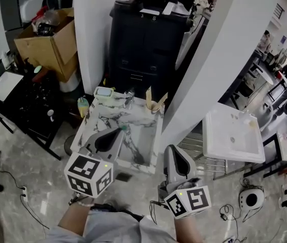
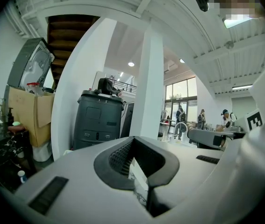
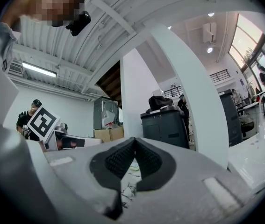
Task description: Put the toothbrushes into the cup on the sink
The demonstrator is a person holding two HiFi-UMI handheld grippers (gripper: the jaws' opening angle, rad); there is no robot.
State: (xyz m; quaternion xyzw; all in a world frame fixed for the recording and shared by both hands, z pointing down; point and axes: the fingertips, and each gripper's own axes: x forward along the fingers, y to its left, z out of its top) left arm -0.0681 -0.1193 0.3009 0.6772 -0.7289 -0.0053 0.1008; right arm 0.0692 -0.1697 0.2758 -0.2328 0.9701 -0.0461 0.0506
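Pale wood is what shows of the toothbrushes (image 1: 156, 98). I take them to be the few flat sticks that stand in the cup (image 1: 155, 108), roughly upright and leaning apart from one another. The cup sits at the back right corner of the white, grey-veined marble sink (image 1: 135, 135), just to the right of the faucet (image 1: 129, 99). A pale green tray (image 1: 104, 91) lies at the back left corner, and a yellow-green bottle (image 1: 83, 105) stands beside the sink's left edge. My left gripper (image 1: 121, 130) hangs over the basin with its jaws pressed together and nothing between them. A small green bit (image 1: 124, 128) shows right at its tips, and I cannot tell what it is. My right gripper (image 1: 172, 147) is beside the sink's right edge, jaws likewise closed on nothing. Both point toward the back of the sink. The cup lies ahead of both, to the right of the left tips and slightly left of the right ones, so neither hand is plainly nearer. I see no loose toothbrush on the marble. I judge the brushes are already in, unless one lies hidden under my left gripper.
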